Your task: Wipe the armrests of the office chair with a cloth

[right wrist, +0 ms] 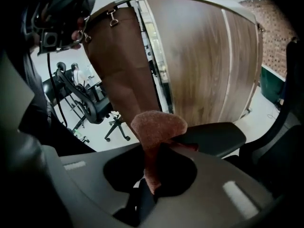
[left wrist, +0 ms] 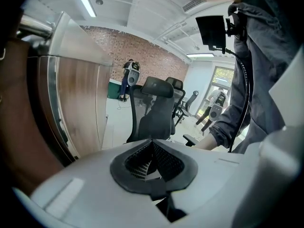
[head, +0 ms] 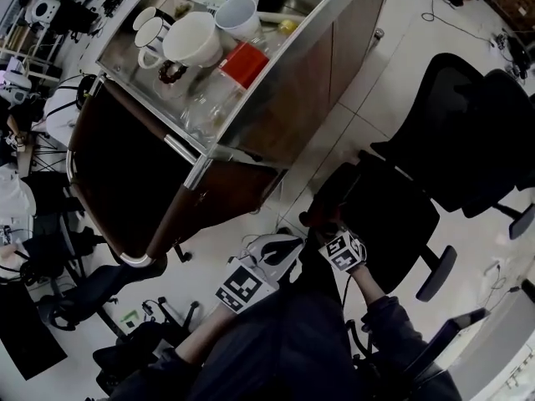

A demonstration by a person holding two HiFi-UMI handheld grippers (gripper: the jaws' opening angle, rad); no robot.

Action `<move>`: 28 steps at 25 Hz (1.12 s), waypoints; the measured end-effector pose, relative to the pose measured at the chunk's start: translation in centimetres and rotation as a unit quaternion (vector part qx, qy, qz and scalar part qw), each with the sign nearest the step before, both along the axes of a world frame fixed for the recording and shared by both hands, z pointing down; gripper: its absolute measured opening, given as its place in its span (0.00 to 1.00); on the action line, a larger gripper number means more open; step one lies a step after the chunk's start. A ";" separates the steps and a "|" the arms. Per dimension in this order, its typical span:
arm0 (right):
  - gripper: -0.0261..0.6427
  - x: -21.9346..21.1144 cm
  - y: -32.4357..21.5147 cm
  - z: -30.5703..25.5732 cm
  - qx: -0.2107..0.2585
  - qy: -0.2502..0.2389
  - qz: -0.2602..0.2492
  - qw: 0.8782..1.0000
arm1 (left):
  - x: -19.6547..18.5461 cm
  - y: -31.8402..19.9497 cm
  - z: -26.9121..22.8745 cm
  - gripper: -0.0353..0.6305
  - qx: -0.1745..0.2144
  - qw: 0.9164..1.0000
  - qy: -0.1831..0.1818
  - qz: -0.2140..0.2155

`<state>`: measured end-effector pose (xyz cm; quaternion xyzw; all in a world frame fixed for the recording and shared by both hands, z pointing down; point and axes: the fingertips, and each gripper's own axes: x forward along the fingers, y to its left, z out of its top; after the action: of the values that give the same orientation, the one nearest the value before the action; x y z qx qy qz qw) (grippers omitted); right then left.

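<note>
Right tool [right wrist: 151, 175]: jaws pressed together, pinching a reddish-brown cloth [right wrist: 156, 127]. The cloth's free end stands up out of the jaws and folds over onto the near end of the black armrest [right wrist: 213, 139], touching it.

Left tool [left wrist: 153, 161]: jaws pressed together with the mesh pads meeting and nothing between them. It is held low at the person's left, apart from the office chair [head: 456, 149]. It points along the cabinet's wood side, with the person's grey sleeve [left wrist: 266, 80] at that view's right edge.

The chair is black and stands on the pale tiled floor [head: 393, 48] at the head view's right. The armrest being worked is on the side facing the cabinet.

Surroundings:
- A wood-sided cabinet [head: 292, 98] stands just beside the chair with only a narrow strip of floor between them. In the right gripper view its brown front and wood side rise close behind the armrest.
- The cabinet has a steel top [head: 125, 57] with a raised rim. It carries white mugs [head: 194, 38] and a red item [head: 244, 63], with clear bottles lying near its front edge.
- Cables [head: 261, 245] lie on the floor between the two tools, by the cabinet's lower corner.
- A second chair [head: 92, 286], dark, stands at the head view's lower left, well apart from the work.
</note>
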<state>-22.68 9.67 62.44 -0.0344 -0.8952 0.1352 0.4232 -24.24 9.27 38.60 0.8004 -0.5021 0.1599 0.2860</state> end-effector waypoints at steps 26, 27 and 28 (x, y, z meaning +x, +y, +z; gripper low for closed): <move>0.11 -1.1 -17.9 2.1 0.097 0.013 0.104 0.990 | 1.2 5.1 1.2 0.08 -0.023 0.999 -0.009 -0.047; 0.11 -1.3 -16.2 1.5 0.092 0.006 0.091 0.992 | 1.3 5.1 1.2 0.08 -0.022 0.999 -0.009 -0.045; 0.11 -1.5 -14.4 1.1 0.088 0.000 0.076 0.993 | 1.5 5.1 1.1 0.08 -0.020 0.999 -0.009 -0.043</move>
<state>-24.19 -4.77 63.52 0.0708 -0.9037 0.0876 0.4131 -22.78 14.39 39.74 0.7707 -0.5349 0.1646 0.3046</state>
